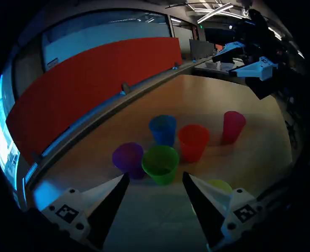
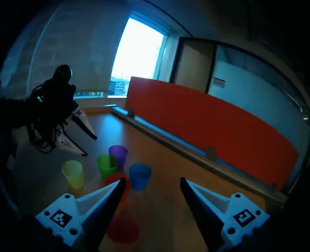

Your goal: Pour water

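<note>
Green plastic cup (image 1: 160, 164), contents indiscernible; purple plastic cup (image 1: 129, 158) beside, blue plastic cup (image 1: 162, 129) and orange plastic cup (image 1: 193, 142) behind, pink plastic cup (image 1: 232, 126) beyond. Left gripper (image 1: 155, 176) and right gripper (image 2: 152, 180) spread, empty.

Six plastic cups, all upright, mouths open, on the wooden counter (image 1: 197, 96). Tight cluster: purple cup (image 1: 129, 158) and green cup (image 1: 160, 164) side by side, touching or nearly so. Blue cup (image 1: 162, 129) and orange cup (image 1: 193, 142) stand just behind them. Pink cup (image 1: 232, 126) stands apart, beyond the orange one. Yellow cup (image 1: 219, 185) also off the cluster, near the green one, partly hidden. Contents not discernible.
</note>
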Demonstrator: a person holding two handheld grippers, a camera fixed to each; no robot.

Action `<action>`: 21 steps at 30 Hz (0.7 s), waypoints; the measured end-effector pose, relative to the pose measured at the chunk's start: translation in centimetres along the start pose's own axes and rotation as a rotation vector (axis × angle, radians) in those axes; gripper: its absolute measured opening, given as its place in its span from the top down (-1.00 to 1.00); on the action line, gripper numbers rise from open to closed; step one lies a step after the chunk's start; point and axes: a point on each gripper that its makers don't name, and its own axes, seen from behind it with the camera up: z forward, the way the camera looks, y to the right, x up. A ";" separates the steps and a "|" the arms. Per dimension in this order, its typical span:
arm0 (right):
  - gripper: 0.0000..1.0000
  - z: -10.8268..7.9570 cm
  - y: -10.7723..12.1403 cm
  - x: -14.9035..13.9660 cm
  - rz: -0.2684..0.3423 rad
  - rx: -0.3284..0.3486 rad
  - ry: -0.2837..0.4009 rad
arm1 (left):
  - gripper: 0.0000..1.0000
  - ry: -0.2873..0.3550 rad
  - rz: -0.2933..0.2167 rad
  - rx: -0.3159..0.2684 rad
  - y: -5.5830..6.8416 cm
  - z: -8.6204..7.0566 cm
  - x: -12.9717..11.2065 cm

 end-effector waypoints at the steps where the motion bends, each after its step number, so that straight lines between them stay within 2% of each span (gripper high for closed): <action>1: -1.00 0.3 -0.1 0.0 -0.003 0.005 -0.002 | -0.88 -0.009 -0.001 -0.010 0.0 0.3 -0.1; 9: -1.00 2.7 -0.5 0.2 -0.015 0.044 -0.010 | -0.88 -0.062 0.000 -0.059 0.1 3.1 -0.9; 21: -1.00 4.3 0.0 -0.7 -0.028 0.060 -0.033 | -0.86 -0.105 0.009 -0.111 0.7 5.8 -1.4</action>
